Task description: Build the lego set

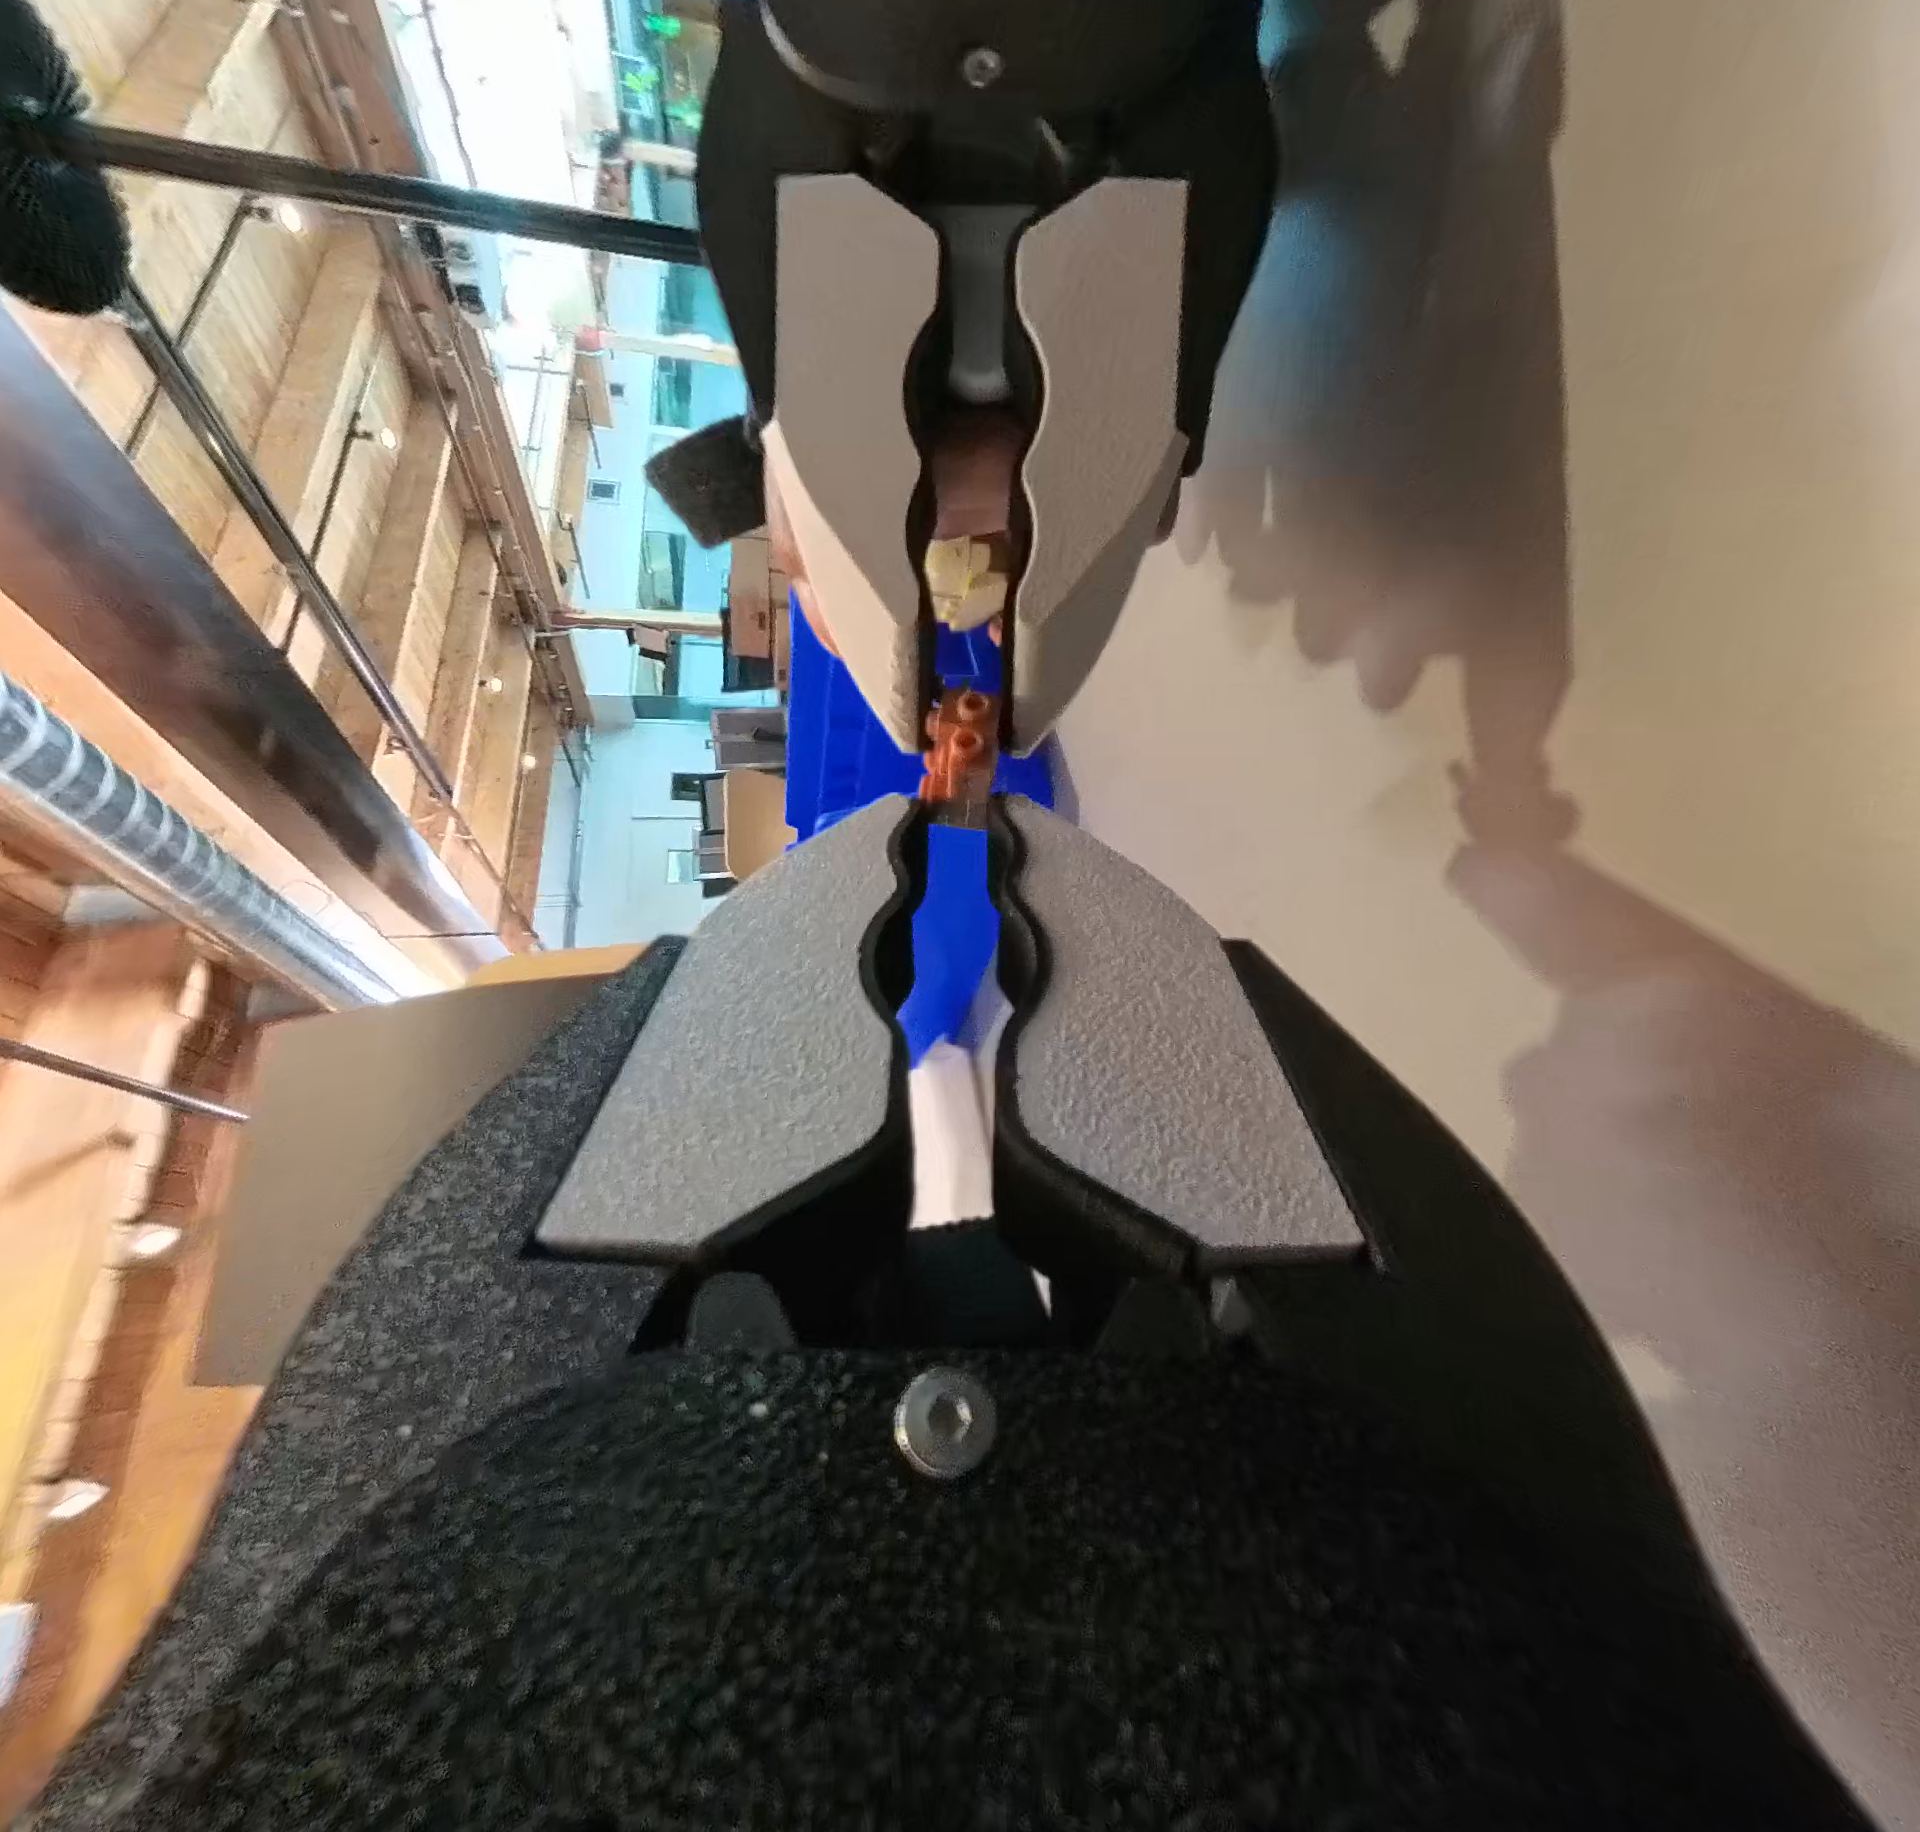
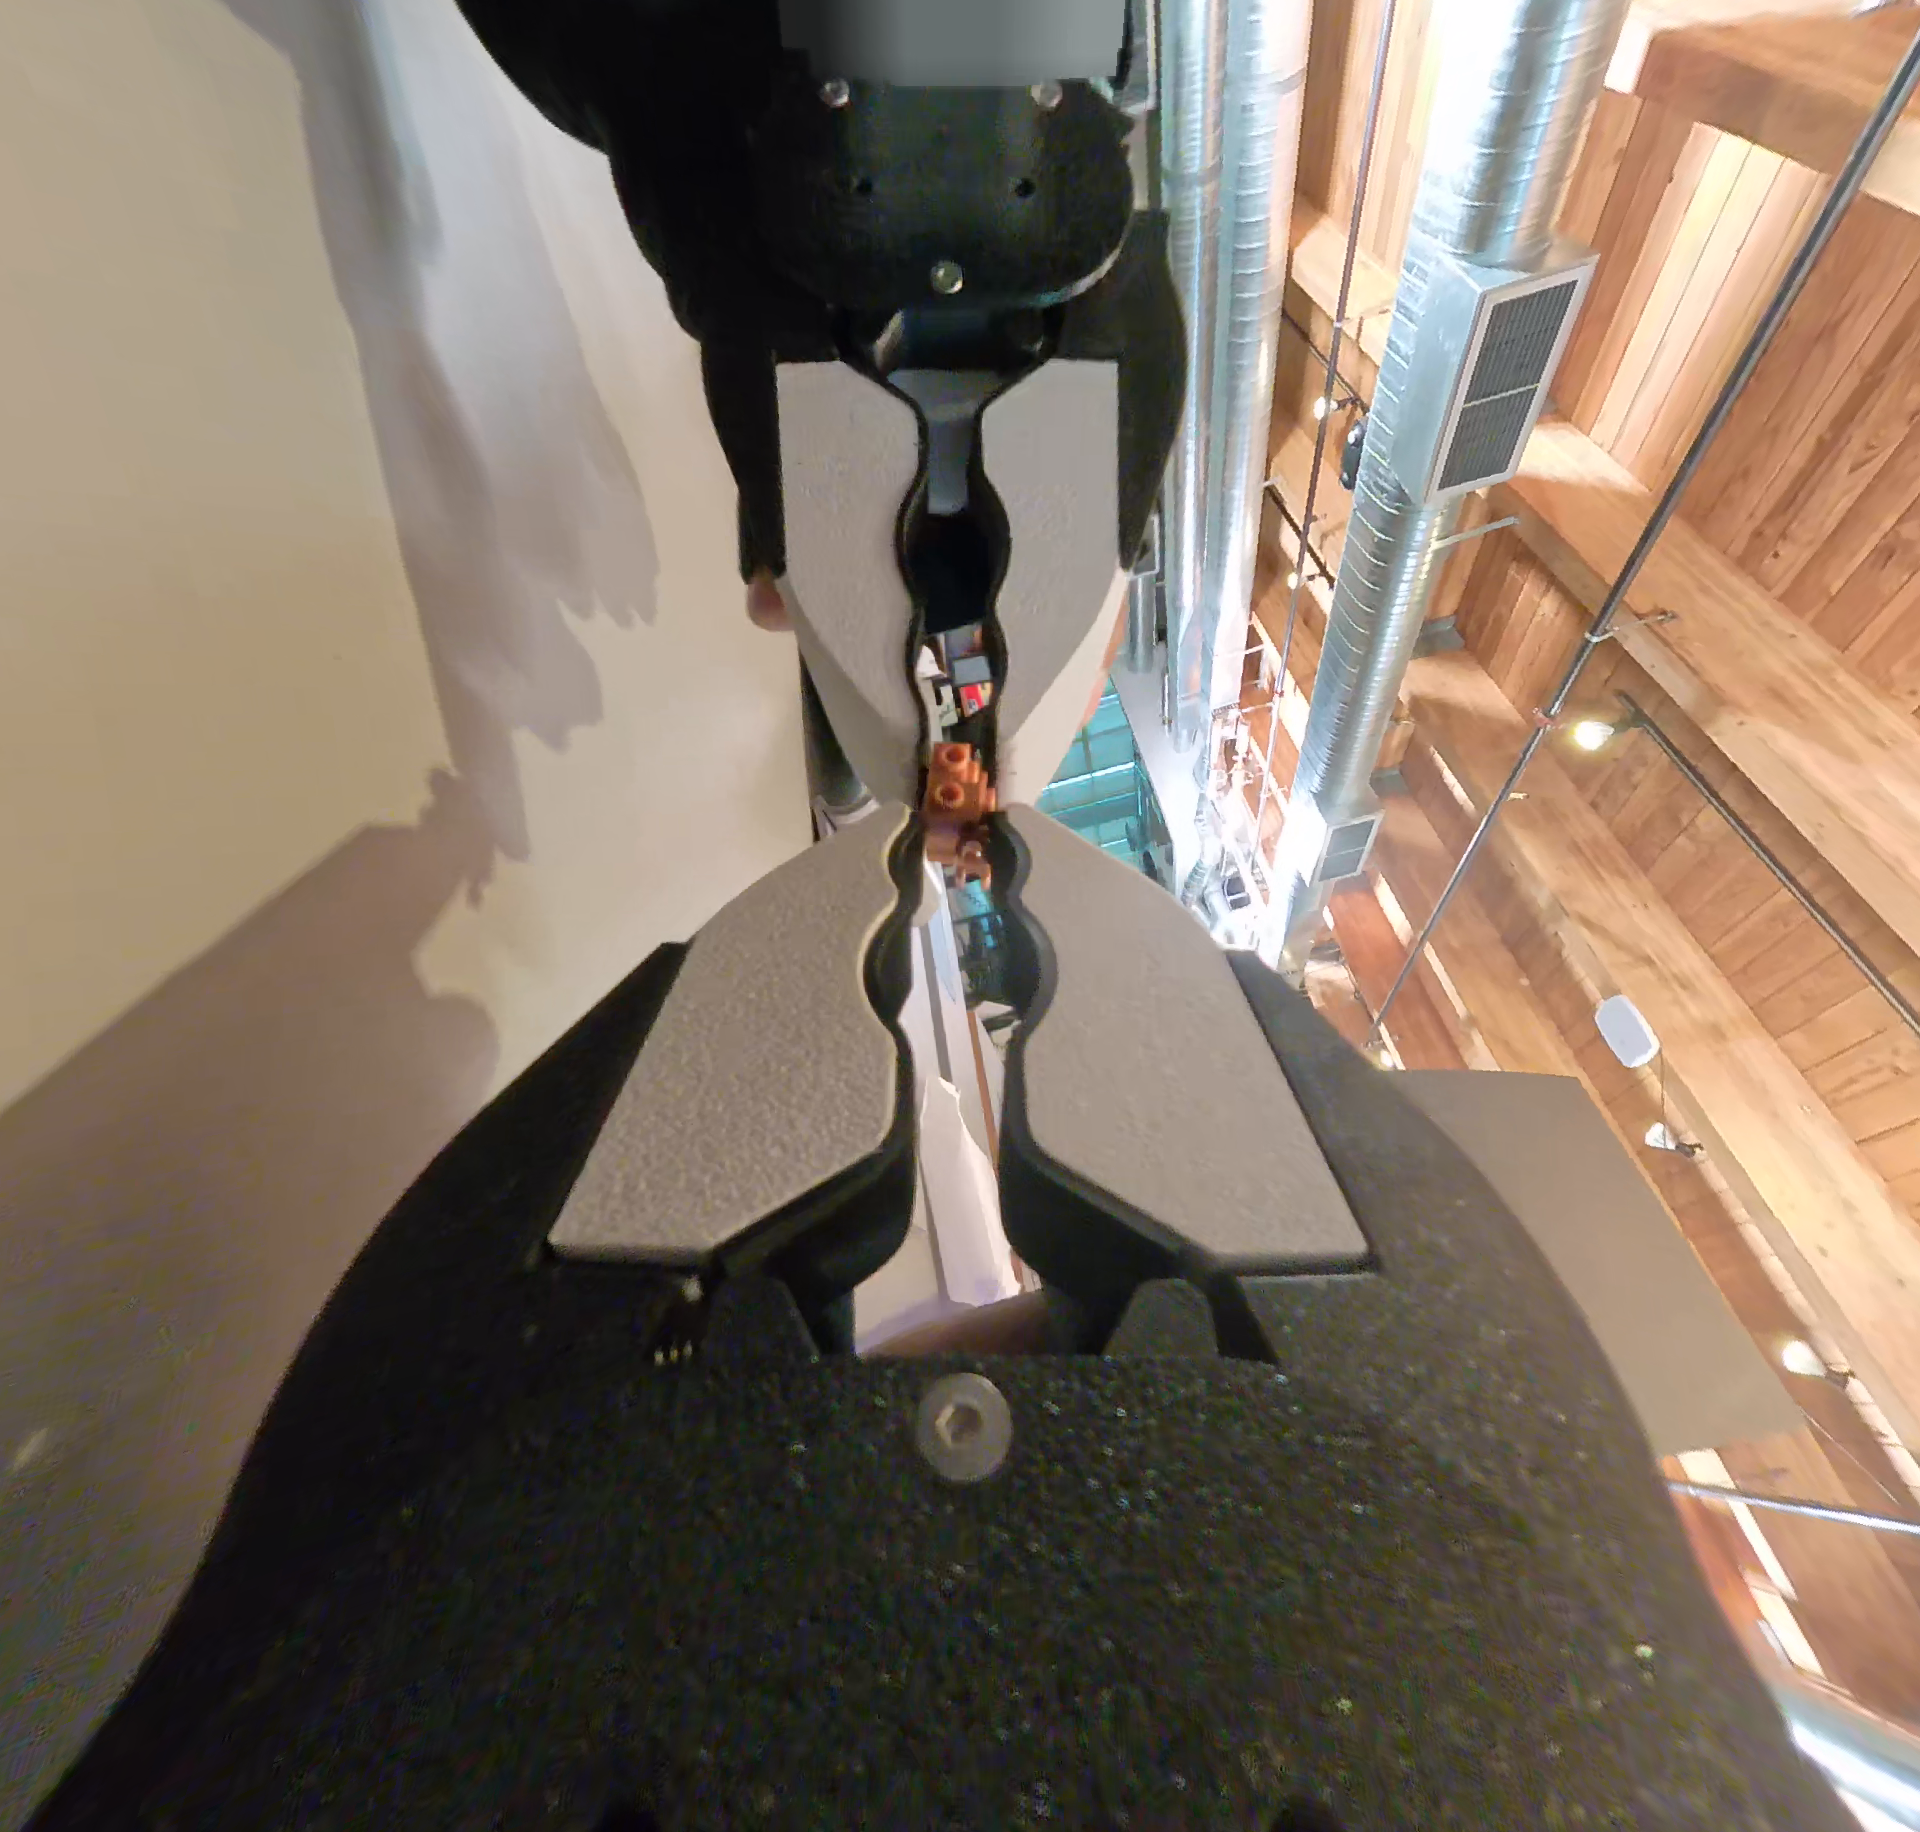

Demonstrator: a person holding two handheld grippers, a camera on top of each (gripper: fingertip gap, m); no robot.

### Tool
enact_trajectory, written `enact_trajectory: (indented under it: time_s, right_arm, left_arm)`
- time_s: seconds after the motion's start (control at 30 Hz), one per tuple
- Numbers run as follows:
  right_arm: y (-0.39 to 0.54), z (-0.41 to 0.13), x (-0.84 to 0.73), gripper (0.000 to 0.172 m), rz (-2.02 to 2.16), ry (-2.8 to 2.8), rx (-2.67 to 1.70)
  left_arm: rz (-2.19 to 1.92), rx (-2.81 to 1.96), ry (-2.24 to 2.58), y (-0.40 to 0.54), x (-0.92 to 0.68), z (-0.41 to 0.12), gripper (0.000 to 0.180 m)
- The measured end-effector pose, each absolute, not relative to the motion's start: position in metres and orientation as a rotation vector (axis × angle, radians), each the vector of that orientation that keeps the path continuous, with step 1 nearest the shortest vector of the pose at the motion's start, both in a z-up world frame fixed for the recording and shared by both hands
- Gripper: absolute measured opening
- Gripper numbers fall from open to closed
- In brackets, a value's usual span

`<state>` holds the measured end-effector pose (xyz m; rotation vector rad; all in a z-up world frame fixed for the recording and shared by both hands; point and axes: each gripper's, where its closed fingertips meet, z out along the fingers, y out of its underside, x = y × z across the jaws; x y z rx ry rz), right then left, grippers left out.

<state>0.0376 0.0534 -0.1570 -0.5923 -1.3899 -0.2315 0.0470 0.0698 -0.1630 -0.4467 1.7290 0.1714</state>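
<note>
The two grippers meet tip to tip in mid-air. In the left wrist view my left gripper (image 1: 958,814) is at the bottom and the right gripper (image 1: 961,733) comes in from the top. A small orange studded brick piece (image 1: 961,743) spans the two pairs of fingertips. The left fingers pinch its darker near end. In the right wrist view my right gripper (image 2: 961,832) is shut on the brownish near end of the piece, and its orange part (image 2: 954,780) sits between the left gripper's tips (image 2: 961,769). Both grippers are shut on it.
A blue bin (image 1: 831,743) lies behind the tips beside a white surface (image 1: 1351,639) with the grippers' shadows. A cream lump (image 1: 961,577) shows beyond the right gripper's fingers. A hand (image 2: 767,603) grips the left tool. Wooden ceiling and silver ducts (image 2: 1455,224) fill the far side.
</note>
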Motion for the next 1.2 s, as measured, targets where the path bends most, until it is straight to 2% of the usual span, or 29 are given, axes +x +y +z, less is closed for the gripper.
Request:
enact_trajectory:
  time_s: [0.1, 0.2, 0.33, 0.43, 0.6, 0.97, 1.13, 1.2]
  right_arm:
    - [0.057, -0.158, 0.04, 0.011, -0.298, -1.391, -0.572]
    - [0.06, -0.165, 0.039, 0.011, -0.355, -1.418, -0.541]
    - [0.066, -0.172, 0.035, 0.011, -0.389, -1.437, -0.528]
    - [0.073, -0.176, 0.033, 0.011, -0.395, -1.445, -0.536]
    - [0.084, -0.181, 0.029, 0.011, -0.4, -1.451, -0.549]
    - [0.107, -0.179, 0.026, 0.022, -0.333, -1.397, -0.666]
    - [0.113, -0.185, 0.021, 0.013, -0.348, -1.43, -0.669]
    - [0.115, -0.191, 0.02, 0.012, -0.339, -1.469, -0.683]
  left_arm:
    - [0.016, -0.722, 1.759, 0.09, 0.034, -0.179, 0.023]
    - [-0.547, -1.065, 1.713, 0.074, 0.033, -0.18, 0.037]
    - [-0.903, -1.236, 1.618, 0.072, 0.038, -0.17, 0.04]
    - [-0.909, -1.269, 1.703, 0.072, 0.041, -0.188, 0.039]
    - [-0.899, -1.215, 1.722, 0.082, 0.044, -0.197, 0.02]
    - [-0.99, -1.218, 1.634, 0.099, 0.039, -0.188, 0.019]
    - [-0.96, -1.28, 1.657, 0.103, 0.036, -0.196, 0.02]
    - [-0.921, -1.333, 1.657, 0.109, 0.033, -0.201, 0.026]
